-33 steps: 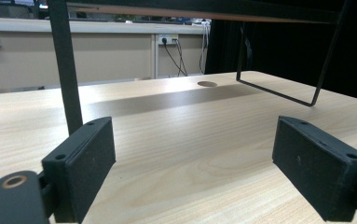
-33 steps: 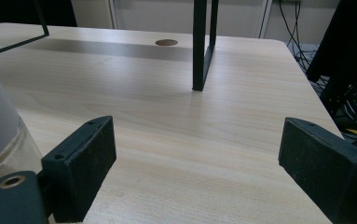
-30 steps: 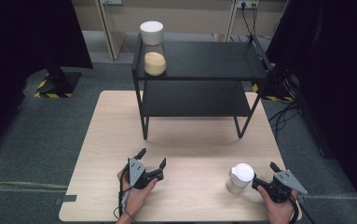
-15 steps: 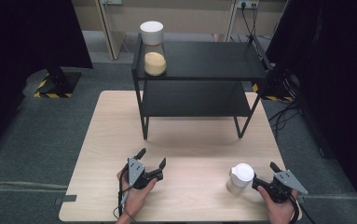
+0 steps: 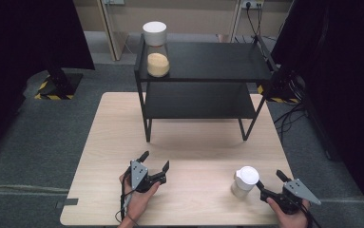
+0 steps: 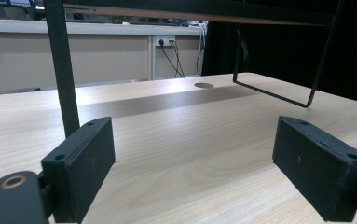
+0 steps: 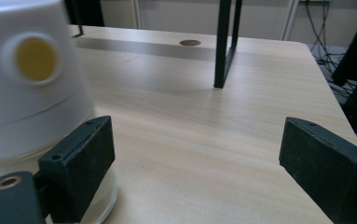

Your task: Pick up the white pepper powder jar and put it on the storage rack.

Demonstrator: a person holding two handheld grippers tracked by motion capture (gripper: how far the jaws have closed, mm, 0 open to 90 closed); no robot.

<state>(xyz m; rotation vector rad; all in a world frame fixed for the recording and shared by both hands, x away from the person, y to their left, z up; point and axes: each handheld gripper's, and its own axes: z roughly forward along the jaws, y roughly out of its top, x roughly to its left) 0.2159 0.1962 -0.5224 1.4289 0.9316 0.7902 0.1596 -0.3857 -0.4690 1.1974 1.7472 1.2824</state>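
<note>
The white-lidded jar [image 5: 244, 182] stands upright on the tabletop [image 5: 194, 142], contents unclear, just beside the spread right hand-held gripper [image 5: 267, 185]; the left hand-held gripper [image 5: 155, 161] is spread, empty.

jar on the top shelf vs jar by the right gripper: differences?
The shelf jar stands on the black rack; the table jar stands on the table beside the right gripper, outside its open jaws. The shelf jar shows yellowish filling through its clear body; the table jar's contents cannot be told. Both have white lids.
</note>
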